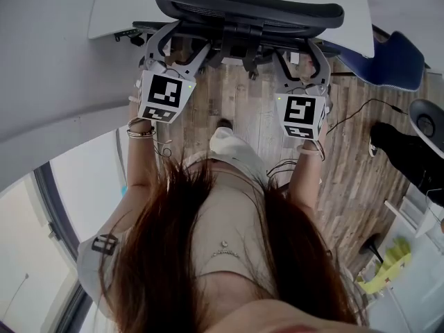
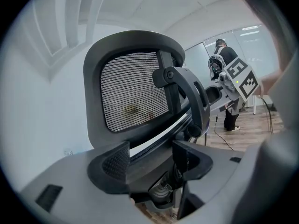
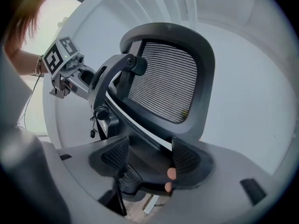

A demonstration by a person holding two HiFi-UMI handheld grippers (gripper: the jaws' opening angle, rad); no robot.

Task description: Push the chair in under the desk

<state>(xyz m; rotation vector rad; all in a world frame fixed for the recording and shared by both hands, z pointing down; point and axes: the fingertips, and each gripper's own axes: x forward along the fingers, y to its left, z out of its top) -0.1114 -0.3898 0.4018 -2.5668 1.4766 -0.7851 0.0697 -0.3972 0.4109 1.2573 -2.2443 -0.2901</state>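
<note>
Both arms reach forward, left gripper (image 1: 177,47) and right gripper (image 1: 300,54) level, jaws seemingly spread apart.

Black mesh chair (image 1: 246,5) — white desk (image 1: 118,5), wood-grain floor (image 1: 243,109).

One black mesh chair (image 1: 246,5), one white desk (image 1: 114,5), two grippers, left gripper (image 1: 175,47) and right gripper (image 1: 303,54), one bystander (image 2: 228,56)

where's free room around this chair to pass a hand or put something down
Bare desk top flanks the chair back on both sides. The floor between left gripper and right gripper is open down to the shoe. Right of that it's crowded: cable, blue chair.
</note>
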